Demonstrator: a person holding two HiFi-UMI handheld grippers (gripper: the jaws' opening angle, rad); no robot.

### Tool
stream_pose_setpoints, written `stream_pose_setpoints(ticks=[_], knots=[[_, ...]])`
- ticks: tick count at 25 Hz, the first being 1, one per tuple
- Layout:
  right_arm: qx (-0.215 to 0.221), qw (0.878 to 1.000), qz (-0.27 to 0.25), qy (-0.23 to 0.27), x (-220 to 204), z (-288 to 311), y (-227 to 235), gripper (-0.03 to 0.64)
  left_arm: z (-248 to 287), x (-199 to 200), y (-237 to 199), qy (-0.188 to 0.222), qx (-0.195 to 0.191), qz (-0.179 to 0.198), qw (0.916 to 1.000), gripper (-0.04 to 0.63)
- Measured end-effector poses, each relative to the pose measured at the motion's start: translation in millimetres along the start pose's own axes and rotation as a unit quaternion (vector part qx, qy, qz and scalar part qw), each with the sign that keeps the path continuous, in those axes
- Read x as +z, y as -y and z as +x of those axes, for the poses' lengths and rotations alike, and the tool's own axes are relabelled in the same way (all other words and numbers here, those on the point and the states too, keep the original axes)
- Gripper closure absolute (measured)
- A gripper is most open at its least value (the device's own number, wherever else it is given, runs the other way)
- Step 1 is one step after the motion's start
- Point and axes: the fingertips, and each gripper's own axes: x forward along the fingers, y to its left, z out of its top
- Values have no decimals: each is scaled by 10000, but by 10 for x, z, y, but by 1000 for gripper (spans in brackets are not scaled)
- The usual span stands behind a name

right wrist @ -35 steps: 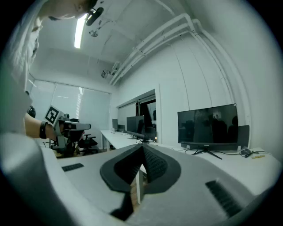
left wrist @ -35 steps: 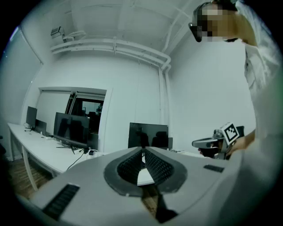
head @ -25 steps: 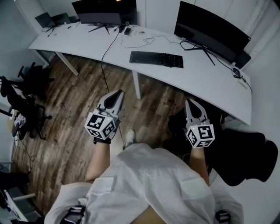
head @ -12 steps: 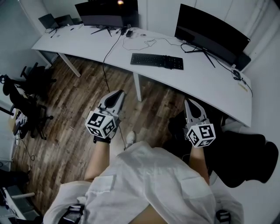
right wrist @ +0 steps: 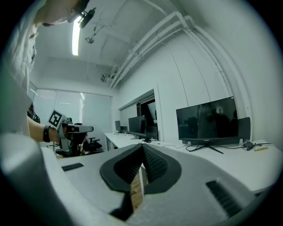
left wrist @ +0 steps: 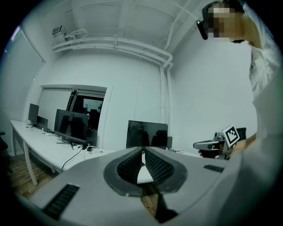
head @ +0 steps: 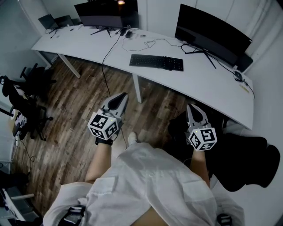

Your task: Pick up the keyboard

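Observation:
A black keyboard (head: 156,62) lies flat on the long white desk (head: 88,42), between two dark monitors. My left gripper (head: 121,98) hangs over the wooden floor, well short of the desk's front edge, jaws shut and empty. My right gripper (head: 192,108) is level with it on the right, also shut with nothing held, just before the desk edge. In the left gripper view the jaws (left wrist: 143,152) meet tip to tip, and the other gripper (left wrist: 215,145) shows at right. In the right gripper view the closed tips (right wrist: 142,148) point toward the desk.
Two monitors (head: 213,32) (head: 106,12) stand at the back of the desk, with cables (head: 150,42) between them. A laptop (head: 47,20) sits at the far left end. Black office chairs stand at left (head: 22,101) and right (head: 247,161). The desk's leg (head: 138,87) stands ahead.
Both grippers have drifted slightly toward me and down in the head view; the desk and keyboard sit a touch further left. Jaws stay shut.

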Motion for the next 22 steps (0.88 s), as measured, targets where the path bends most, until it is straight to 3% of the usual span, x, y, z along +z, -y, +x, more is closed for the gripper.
stream_pose_setpoints(ticks=[10,22], knots=[[-37,9997,73,-246,-165,418,204,614,371,-127,-335,-68,42,-134,9999,572],[-266,9986,58,-445,-247,1437,628,614,1331,-245,-1137,-171,-119,-234,9995,572]])
